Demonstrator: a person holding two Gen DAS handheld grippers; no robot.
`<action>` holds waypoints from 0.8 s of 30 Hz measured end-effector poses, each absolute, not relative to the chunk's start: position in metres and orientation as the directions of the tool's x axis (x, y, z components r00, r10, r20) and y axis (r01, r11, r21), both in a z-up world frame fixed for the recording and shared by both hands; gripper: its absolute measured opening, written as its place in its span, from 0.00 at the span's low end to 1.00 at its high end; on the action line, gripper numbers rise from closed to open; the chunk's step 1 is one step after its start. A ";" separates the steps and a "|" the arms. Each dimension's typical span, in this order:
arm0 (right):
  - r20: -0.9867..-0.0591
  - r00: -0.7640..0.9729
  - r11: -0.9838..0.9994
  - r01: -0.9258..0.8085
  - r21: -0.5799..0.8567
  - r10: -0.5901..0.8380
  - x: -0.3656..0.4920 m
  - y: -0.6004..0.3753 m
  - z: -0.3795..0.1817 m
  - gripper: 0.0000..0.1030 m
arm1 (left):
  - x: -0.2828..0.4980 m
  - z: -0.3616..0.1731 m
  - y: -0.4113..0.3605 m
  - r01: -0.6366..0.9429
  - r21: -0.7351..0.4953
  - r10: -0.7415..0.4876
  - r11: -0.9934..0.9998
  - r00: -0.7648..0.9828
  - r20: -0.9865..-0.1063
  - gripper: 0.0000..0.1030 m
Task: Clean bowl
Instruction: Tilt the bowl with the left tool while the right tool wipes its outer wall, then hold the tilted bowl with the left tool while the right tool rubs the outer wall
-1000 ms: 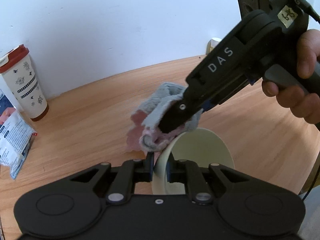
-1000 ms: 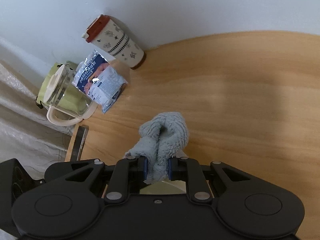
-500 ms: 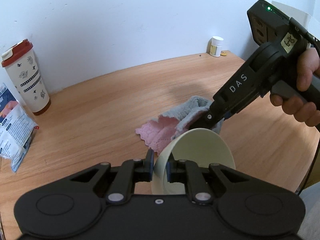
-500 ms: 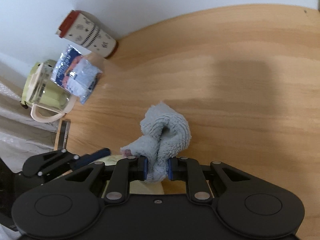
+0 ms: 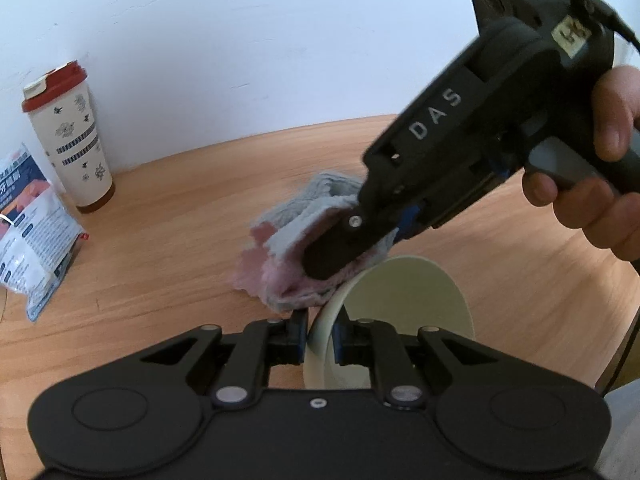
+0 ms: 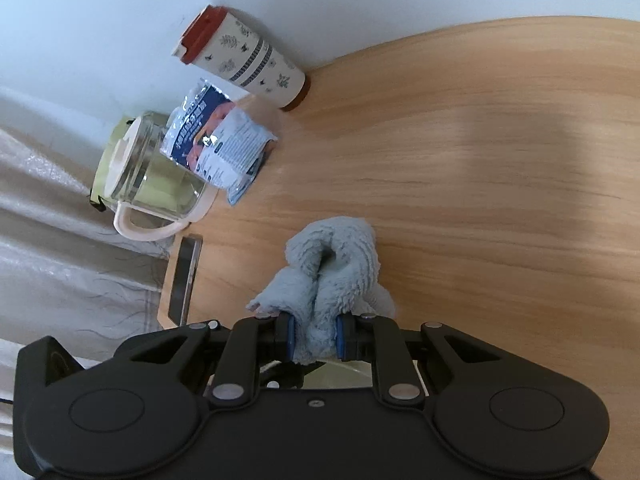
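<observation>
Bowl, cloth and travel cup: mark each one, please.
bowl (image 5: 404,304), left wrist view, inner wall.
cloth (image 6: 340,256), right wrist view, blue fold above the fingers.
travel cup (image 5: 76,140), left wrist view, patterned side.

Both wrist views look forward, close over the wooden table (image 5: 160,240), sharing the cloth (image 6: 332,264) and tumbler (image 5: 70,136).

The right hand-held gripper (image 5: 340,256) has swung its cloth (image 5: 288,240) back, seemingly against the bowl (image 5: 404,300) rim.
</observation>
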State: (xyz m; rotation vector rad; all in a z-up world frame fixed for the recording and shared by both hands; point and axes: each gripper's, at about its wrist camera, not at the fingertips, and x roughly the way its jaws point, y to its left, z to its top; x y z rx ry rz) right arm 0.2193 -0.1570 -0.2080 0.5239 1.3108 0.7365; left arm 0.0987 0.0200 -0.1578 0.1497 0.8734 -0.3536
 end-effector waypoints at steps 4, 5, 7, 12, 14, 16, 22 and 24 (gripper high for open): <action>-0.674 0.091 0.678 -0.189 0.711 0.733 0.217 -0.157 -0.209 0.19 | 0.097 -0.157 0.021 0.362 -0.014 -0.241 0.932 0.591 -0.770 0.11; -0.676 0.092 0.679 -0.190 0.709 0.731 0.216 -0.157 -0.209 0.19 | 0.097 -0.157 0.022 0.358 -0.015 -0.238 0.934 0.589 -0.773 0.12; -0.683 0.092 0.687 -0.173 0.706 0.725 0.213 -0.163 -0.215 0.19 | 0.098 -0.158 0.025 0.348 -0.015 -0.229 0.938 0.584 -0.779 0.12; -0.700 0.093 0.706 -0.128 0.697 0.708 0.205 -0.179 -0.229 0.19 | 0.101 -0.162 0.035 0.313 -0.042 -0.223 0.949 0.572 -0.789 0.12; -0.707 0.093 0.712 -0.109 0.693 0.702 0.202 -0.186 -0.235 0.19 | 0.104 -0.163 0.037 0.314 -0.036 -0.219 0.949 0.570 -0.792 0.12; -0.707 0.097 0.713 -0.104 0.693 0.701 0.201 -0.190 -0.236 0.19 | 0.104 -0.164 0.037 0.317 -0.028 -0.213 0.948 0.568 -0.795 0.11; -0.660 0.115 0.670 -0.129 0.731 0.742 0.208 -0.182 -0.217 0.19 | 0.108 -0.167 0.042 0.311 -0.016 -0.194 0.950 0.549 -0.813 0.11; -0.646 0.114 0.655 -0.136 0.743 0.755 0.210 -0.177 -0.212 0.19 | 0.110 -0.169 0.045 0.300 -0.022 -0.189 0.954 0.539 -0.821 0.11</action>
